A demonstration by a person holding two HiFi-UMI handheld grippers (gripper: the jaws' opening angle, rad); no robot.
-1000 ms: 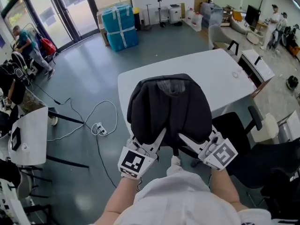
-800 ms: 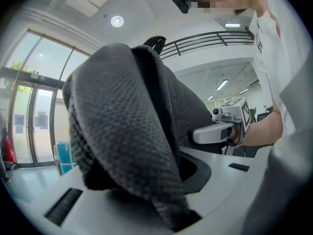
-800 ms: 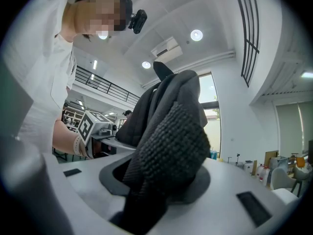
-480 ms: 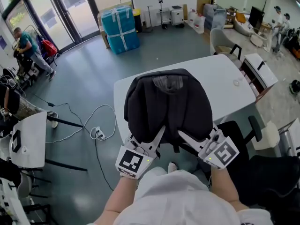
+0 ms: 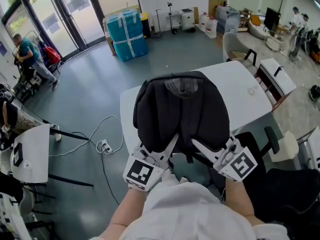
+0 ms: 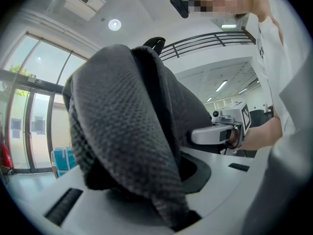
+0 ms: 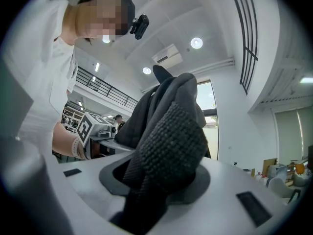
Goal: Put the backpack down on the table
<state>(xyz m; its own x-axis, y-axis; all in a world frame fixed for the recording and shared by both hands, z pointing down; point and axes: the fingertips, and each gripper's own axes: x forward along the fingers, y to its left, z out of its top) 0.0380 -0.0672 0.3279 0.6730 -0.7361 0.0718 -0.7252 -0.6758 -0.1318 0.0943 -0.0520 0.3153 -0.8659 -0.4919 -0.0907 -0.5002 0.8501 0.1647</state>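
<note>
- Head view: we hold the backpack [image 5: 181, 111] upright, left tool [image 5: 170, 143] and right tool [image 5: 199, 146] each clamped on its straps [image 6: 122, 141].
- The bench [image 5: 245, 86] lies just ahead, below it.

Your left gripper [image 5: 170, 144] and right gripper [image 5: 199, 146] are held side by side before your chest. Both point level and away from you, with their tips angled toward each other. The left jaws are clamped on a padded strap [image 6: 127, 146] and the right jaws on a second strap [image 7: 168, 151]. Your left forearm [image 5: 126, 209] and right forearm [image 5: 234, 199] extend forward, bare.
</note>
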